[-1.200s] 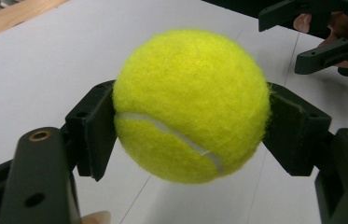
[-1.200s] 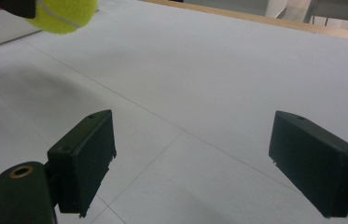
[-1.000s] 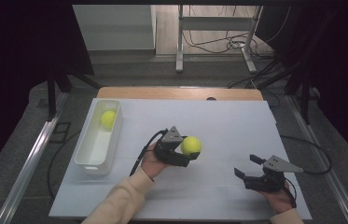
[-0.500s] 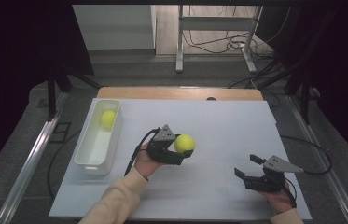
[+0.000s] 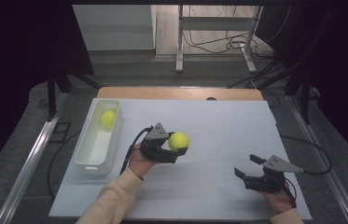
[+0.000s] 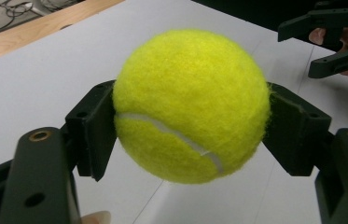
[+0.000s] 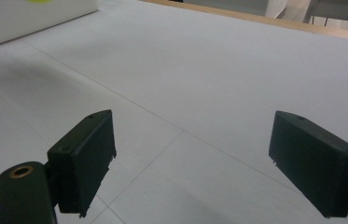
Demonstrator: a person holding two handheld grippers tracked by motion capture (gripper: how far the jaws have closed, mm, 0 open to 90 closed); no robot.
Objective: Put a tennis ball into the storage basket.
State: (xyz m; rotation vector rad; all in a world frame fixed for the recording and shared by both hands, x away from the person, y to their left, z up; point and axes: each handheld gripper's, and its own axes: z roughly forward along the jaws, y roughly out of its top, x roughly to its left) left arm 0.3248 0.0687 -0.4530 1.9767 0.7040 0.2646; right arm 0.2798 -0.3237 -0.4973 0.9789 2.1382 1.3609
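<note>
A yellow tennis ball [image 5: 179, 140] is held above the white table, clamped between the black jaws of my left gripper [image 5: 175, 146]. In the left gripper view the ball [image 6: 190, 105] sits between both pads [image 6: 96, 135], which press on its sides. A second yellow ball [image 5: 108, 119] lies at the far end of a white bin [image 5: 86, 161] standing at the table's left. My right gripper [image 5: 247, 165] rests low at the front right, open, with nothing between its jaws. The right gripper view has its gripper [image 7: 195, 154] spread wide over bare table.
The white table sheet [image 5: 218, 126] ends in a wooden strip [image 5: 176, 93] at the far edge. A cable [image 5: 318, 156] trails off the right side. A metal stand [image 5: 213, 28] and floor cables lie beyond. The bin's corner [image 7: 22, 18] is far off in the right gripper view.
My left gripper has carried the tennis ball a little to the left, toward the bin, and slightly up. The right gripper has stayed put.
</note>
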